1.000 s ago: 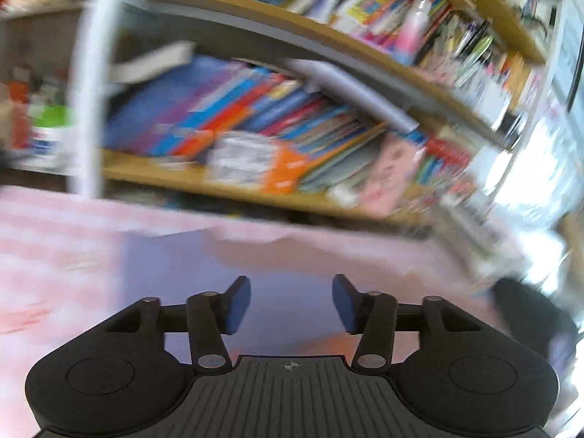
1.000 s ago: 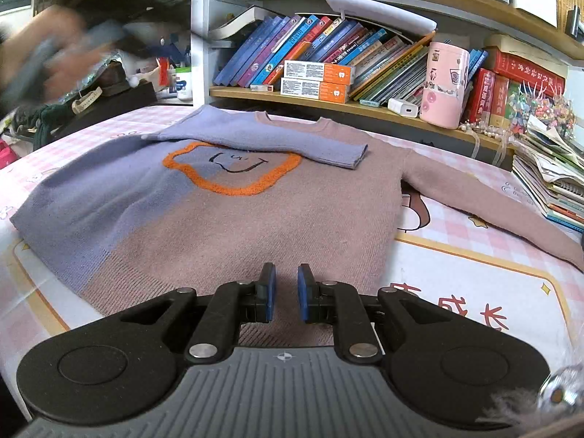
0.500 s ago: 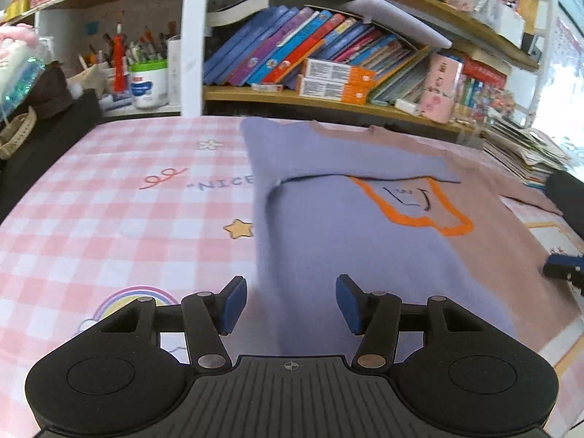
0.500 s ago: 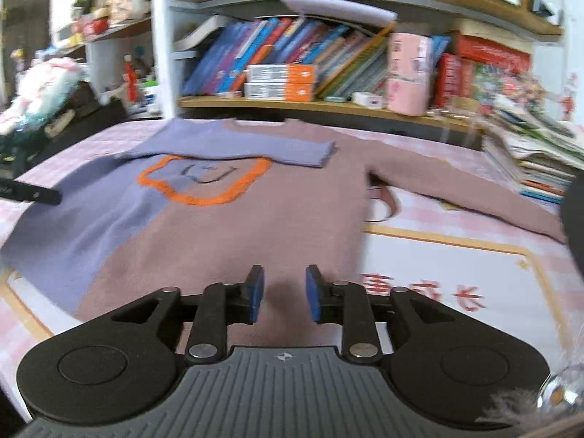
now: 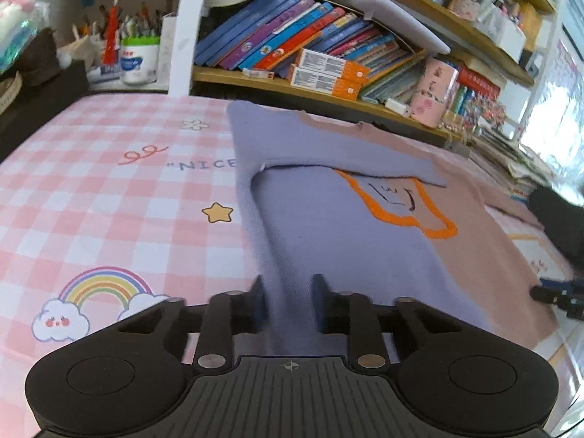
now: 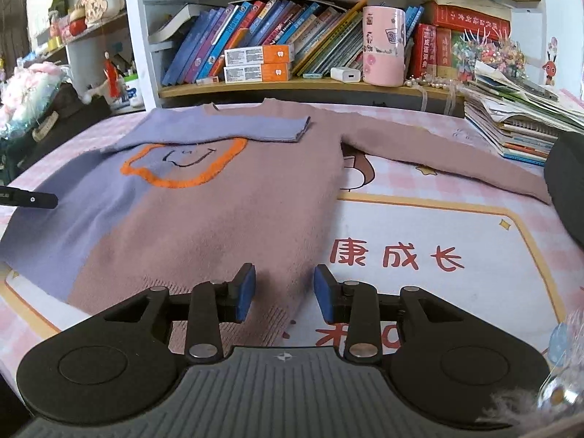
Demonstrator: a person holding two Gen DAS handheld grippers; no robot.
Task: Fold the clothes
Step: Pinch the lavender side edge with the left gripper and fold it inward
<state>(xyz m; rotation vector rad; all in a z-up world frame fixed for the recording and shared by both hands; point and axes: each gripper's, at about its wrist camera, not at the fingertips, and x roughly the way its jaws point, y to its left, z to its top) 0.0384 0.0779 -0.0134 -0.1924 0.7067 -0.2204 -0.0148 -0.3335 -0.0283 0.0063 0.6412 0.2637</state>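
A lilac and mauve sweater with an orange outlined face lies flat on the pink checked table cover. Its lilac sleeve is folded across the chest; the mauve sleeve stretches out to the right. My left gripper has its jaws around the sweater's lilac lower corner, with the cloth rising between the fingers. My right gripper is open over the mauve hem, its blue pads apart. The left gripper's tip shows at the left edge of the right wrist view.
A bookshelf with books, orange boxes and a pink cup runs behind the table. A stack of magazines lies at the right. A dark object sits at the far right edge.
My left gripper swung from the shelf down to the sweater's lilac corner and closed partly around it. My right gripper opened wider over the mauve hem.
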